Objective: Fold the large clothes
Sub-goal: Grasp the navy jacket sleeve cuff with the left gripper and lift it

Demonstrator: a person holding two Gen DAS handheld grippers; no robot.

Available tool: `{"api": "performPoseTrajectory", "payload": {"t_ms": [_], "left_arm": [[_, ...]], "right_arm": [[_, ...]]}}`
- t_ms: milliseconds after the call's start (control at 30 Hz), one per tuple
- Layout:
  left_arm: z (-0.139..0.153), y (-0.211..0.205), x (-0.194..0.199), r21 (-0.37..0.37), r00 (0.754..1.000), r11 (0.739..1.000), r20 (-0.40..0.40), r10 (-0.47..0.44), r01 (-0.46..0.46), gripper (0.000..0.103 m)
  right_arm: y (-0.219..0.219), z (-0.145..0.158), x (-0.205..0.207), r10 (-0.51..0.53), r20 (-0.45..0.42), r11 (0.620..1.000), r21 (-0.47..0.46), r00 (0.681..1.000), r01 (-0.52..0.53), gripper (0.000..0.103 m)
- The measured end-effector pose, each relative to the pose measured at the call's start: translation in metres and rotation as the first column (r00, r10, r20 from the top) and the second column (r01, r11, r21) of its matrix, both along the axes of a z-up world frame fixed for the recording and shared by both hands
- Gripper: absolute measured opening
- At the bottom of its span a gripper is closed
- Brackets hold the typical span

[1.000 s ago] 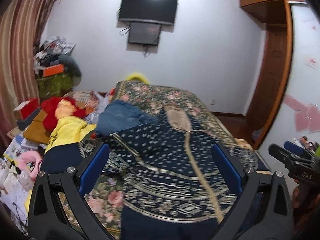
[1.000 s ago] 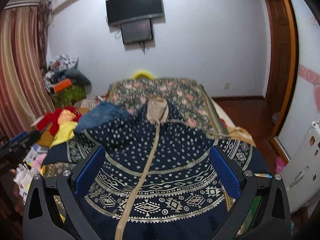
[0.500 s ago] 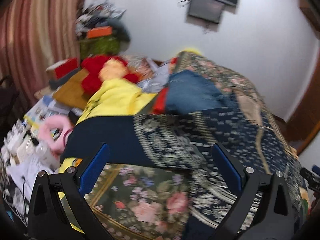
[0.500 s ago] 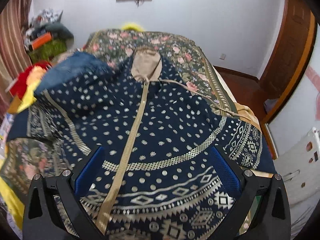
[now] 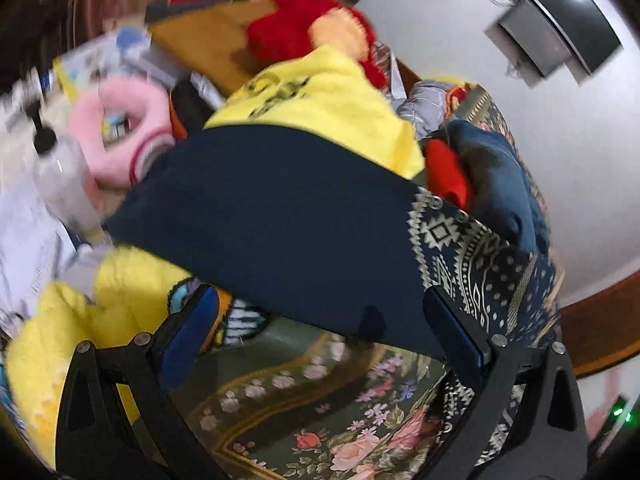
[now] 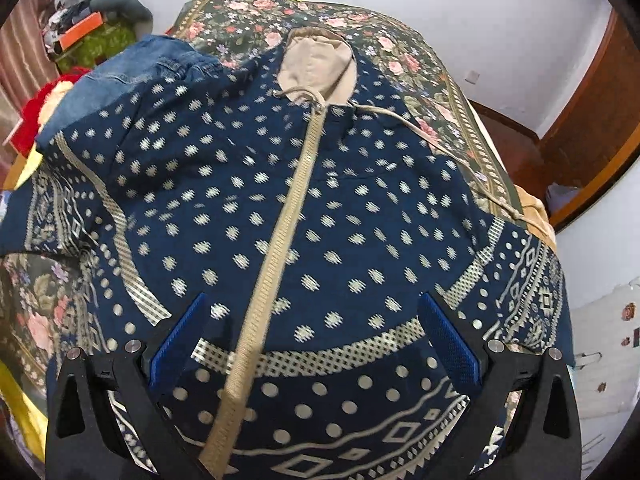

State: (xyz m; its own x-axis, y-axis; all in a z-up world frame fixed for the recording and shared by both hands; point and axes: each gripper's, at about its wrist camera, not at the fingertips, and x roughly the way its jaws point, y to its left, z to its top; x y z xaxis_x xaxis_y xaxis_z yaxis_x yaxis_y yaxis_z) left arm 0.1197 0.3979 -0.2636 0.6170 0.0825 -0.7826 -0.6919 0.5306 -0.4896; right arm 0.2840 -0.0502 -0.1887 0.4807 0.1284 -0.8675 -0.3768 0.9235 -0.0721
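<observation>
A large navy hooded jacket (image 6: 360, 216) with beige dots, a beige zip down the middle and a beige hood lies spread front-up on the floral bed cover (image 6: 400, 52). My right gripper (image 6: 314, 344) hovers open just above its lower front, straddling the zip. In the left wrist view the jacket's plain navy sleeve (image 5: 280, 220) stretches out to the left over the bed's edge. My left gripper (image 5: 324, 332) stands open close over the sleeve's lower edge, nothing between its fingers.
Blue jeans (image 6: 132, 76) lie at the jacket's left shoulder. Beside the bed sit a yellow garment (image 5: 320, 108), a red plush toy (image 5: 304, 28), a pink ring (image 5: 132, 128), a bottle (image 5: 60, 172) and papers. A door (image 6: 592, 120) stands at right.
My left gripper has swung left and down toward the jacket's sleeve at the bed's edge. My right gripper has dropped closer to the jacket's front. Both stay open.
</observation>
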Motion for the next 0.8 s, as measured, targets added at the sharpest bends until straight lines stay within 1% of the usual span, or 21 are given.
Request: {"api": "performPoseTrajectory", "payload": {"t_ms": [67,133,200,267,367,400,433,467,533,567,633,700,800], "left_arm": [[-0.009,0.012,-0.003,-0.064,0.999,0.998,0.040,0.005,-0.003,0.103],[-0.012,0.019,-0.006,-0.107,0.996,0.994,0.087,0.007,0.003,0.103],[-0.017,0.030,-0.006,-0.163,0.991,0.987,0.134,0.016,0.006,0.103],[-0.023,0.039,-0.005,-0.210,0.987,0.978,0.158,0.039,-0.005,0.103],[-0.029,0.051,-0.004,-0.250,0.981,0.968,0.180,0.077,-0.031,0.102],[-0.030,0.054,-0.003,-0.252,0.980,0.967,0.179,0.087,-0.039,0.099],[-0.028,0.055,-0.003,-0.244,0.981,0.968,0.166,0.102,-0.059,0.092],[-0.028,0.057,-0.003,-0.235,0.982,0.969,0.152,0.109,-0.071,0.088],[-0.021,0.056,-0.001,-0.183,0.987,0.977,0.100,0.126,-0.107,0.071],[-0.019,0.058,-0.001,-0.157,0.988,0.980,0.079,0.131,-0.118,0.058],[-0.007,0.055,0.001,-0.071,0.990,0.988,0.024,0.139,-0.137,0.028],[0.005,0.054,0.002,-0.005,0.990,0.990,0.005,0.139,-0.139,0.015],[0.028,0.049,0.006,0.080,0.993,0.990,0.024,0.119,-0.121,0.009]], "right_arm": [[0.002,0.003,0.000,-0.001,0.007,1.000,0.019,1.000,0.001,0.102],[0.005,0.007,0.002,-0.006,0.015,1.000,0.029,1.000,0.005,0.102],[0.006,0.011,0.002,-0.003,0.017,0.999,0.049,1.000,0.002,0.102],[0.007,0.015,0.002,0.001,0.008,0.997,0.081,1.000,-0.002,0.102],[0.007,0.020,0.001,-0.001,-0.005,0.991,0.134,1.000,0.002,0.102],[0.006,0.021,0.000,-0.003,-0.007,0.990,0.143,1.000,0.004,0.102],[0.005,0.022,0.000,-0.005,-0.008,0.988,0.151,1.000,0.006,0.102],[0.004,0.024,-0.001,-0.009,-0.006,0.988,0.157,1.000,0.010,0.102],[0.000,0.026,-0.001,-0.012,-0.011,0.985,0.175,1.000,0.014,0.102],[-0.003,0.027,-0.001,-0.014,-0.016,0.982,0.187,1.000,0.017,0.102],[-0.008,0.029,-0.002,-0.020,-0.020,0.978,0.207,1.000,0.024,0.102],[-0.015,0.031,-0.003,-0.030,-0.020,0.973,0.226,0.999,0.034,0.102],[-0.027,0.035,-0.004,-0.052,-0.021,0.965,0.258,0.998,0.056,0.102]]}}
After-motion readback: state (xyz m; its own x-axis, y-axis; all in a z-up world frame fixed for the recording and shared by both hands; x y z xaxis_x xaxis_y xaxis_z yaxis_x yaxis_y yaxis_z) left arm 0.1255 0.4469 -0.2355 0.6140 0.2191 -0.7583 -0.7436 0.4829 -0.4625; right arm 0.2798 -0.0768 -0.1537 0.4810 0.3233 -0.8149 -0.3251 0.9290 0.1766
